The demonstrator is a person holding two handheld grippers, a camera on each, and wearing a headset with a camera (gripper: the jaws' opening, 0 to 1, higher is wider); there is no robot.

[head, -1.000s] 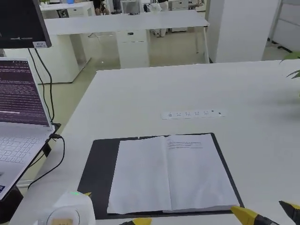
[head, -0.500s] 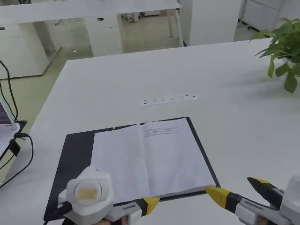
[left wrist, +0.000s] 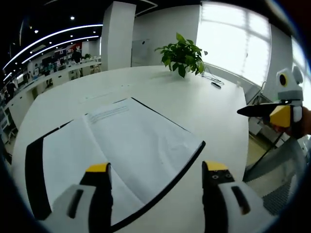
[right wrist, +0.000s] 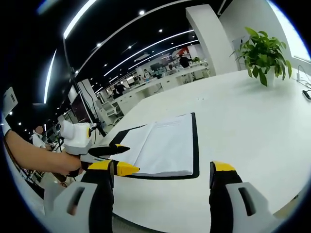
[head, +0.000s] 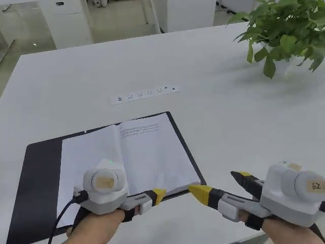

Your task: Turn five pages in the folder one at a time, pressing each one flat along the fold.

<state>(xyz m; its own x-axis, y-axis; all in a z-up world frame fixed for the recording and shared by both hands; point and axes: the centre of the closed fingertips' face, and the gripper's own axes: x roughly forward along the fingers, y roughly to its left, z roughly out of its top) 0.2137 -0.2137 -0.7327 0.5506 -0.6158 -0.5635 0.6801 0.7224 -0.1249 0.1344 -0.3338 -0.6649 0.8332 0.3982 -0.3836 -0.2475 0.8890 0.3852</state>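
The folder [head: 147, 152] lies open at twelve o'clock from the left gripper [left wrist: 155, 167]. It and the right gripper [head: 216, 183] gape, released and empty. No page lifted; likely most turns remain.

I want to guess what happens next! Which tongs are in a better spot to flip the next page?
Probably the right tongs: they are open, with tips just beside the right-hand page's near corner. The left tongs, also open, sit at the folder's near edge by the fold, better for pressing flat.
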